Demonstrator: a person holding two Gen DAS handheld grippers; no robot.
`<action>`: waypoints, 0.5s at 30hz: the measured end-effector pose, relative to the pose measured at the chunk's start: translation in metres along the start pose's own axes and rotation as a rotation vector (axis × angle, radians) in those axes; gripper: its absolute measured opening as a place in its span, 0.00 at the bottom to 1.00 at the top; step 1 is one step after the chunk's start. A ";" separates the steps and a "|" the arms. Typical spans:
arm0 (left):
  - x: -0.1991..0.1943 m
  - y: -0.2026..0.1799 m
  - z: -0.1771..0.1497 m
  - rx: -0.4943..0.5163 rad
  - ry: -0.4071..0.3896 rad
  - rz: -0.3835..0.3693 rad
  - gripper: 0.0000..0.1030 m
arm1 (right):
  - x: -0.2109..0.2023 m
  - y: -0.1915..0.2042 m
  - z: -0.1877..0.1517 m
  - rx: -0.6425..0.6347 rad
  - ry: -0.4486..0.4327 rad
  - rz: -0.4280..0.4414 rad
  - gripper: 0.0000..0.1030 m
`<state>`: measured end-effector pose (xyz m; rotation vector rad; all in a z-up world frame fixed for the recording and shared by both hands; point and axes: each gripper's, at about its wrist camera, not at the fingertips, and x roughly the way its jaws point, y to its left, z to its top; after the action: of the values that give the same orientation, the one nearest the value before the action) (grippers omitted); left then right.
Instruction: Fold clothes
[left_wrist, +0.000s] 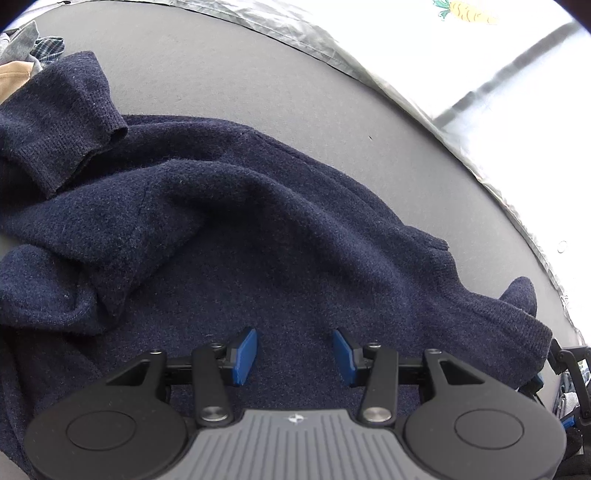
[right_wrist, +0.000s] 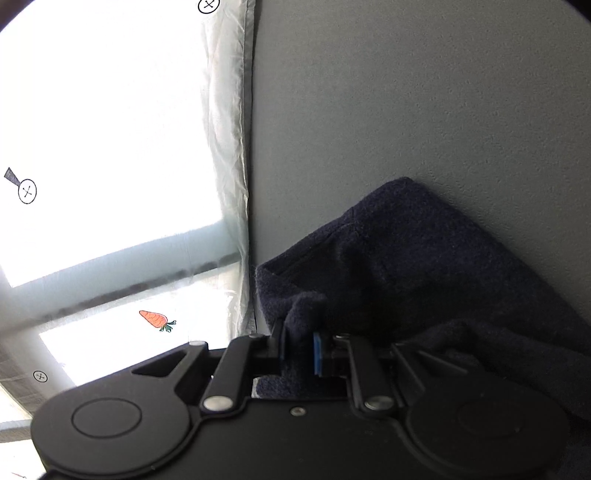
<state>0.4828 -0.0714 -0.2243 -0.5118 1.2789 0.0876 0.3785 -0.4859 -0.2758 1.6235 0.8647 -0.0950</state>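
Navy sweater (left_wrist: 258, 229) — rumpled, lying diagonally — hem pinched by right gripper (right_wrist: 298, 350).

My left hand-held gripper (left_wrist: 294, 356) points steeply down, blue pads (left_wrist: 245, 356) apart, nothing pinched between them. My right hand-held gripper (right_wrist: 298, 352) is rolled sideways and tilted shallowly down, jaws nearly together, a bunched fold of navy sweater (right_wrist: 424, 266) clamped between the pads.

Navy knit sweater (left_wrist: 258, 229), grey table (left_wrist: 221, 74), blue-checked shirt (left_wrist: 48, 50), orange carrot print (right_wrist: 155, 319)
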 end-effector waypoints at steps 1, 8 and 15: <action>0.000 0.000 0.000 0.001 0.002 0.001 0.46 | -0.008 0.009 0.001 0.000 0.008 -0.012 0.14; -0.004 -0.010 -0.004 0.071 0.014 0.047 0.46 | -0.007 0.016 -0.017 -0.027 0.087 -0.065 0.14; -0.005 -0.033 -0.009 0.129 0.015 0.064 0.46 | -0.021 0.014 -0.029 -0.037 0.156 0.005 0.13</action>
<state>0.4845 -0.1039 -0.2113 -0.3617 1.3064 0.0540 0.3601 -0.4707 -0.2454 1.6135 0.9756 0.0514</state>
